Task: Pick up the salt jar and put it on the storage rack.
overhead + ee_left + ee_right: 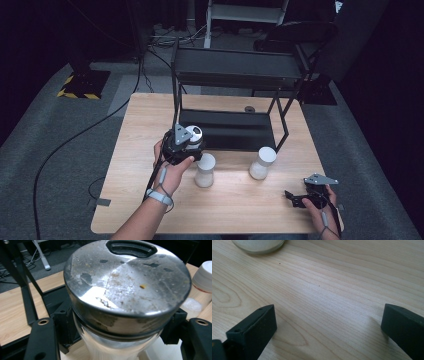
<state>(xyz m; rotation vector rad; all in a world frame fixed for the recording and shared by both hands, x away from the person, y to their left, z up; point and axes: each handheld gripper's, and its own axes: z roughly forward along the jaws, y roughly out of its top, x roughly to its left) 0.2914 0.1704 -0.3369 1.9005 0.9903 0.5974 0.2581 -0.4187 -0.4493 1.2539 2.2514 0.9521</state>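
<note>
Here, the left gripper (186, 141) is held up over the front left corner of the black rack (235, 70), jaws clamped on a shaker (125, 297) just under its metal lid. In the left gripper view that lid is round, scuffed and shiny, with a dark curved slot near its far edge, and the body below it looks frosted or pale. Both black jaws press on the body, one at each side. In the high view the shaker shows as a small silver cap at the gripper tip, over the edge of the rack's lower shelf (235, 131); whether it touches the shelf is hard to tell.

Two more white shakers stand upright on the wooden surface (150, 125) in front of the rack: the nearer one (205, 170) just beside the left hand (172, 172), the other one (262, 163) to its right, well apart from it.

The right gripper (295, 197) lies low at the front right corner of the surface, held by the right hand (320, 212). Its jaws stand wide apart with bare wood between them, holding nothing. In the right gripper view the round base of a shaker shows at the top left edge.
</note>
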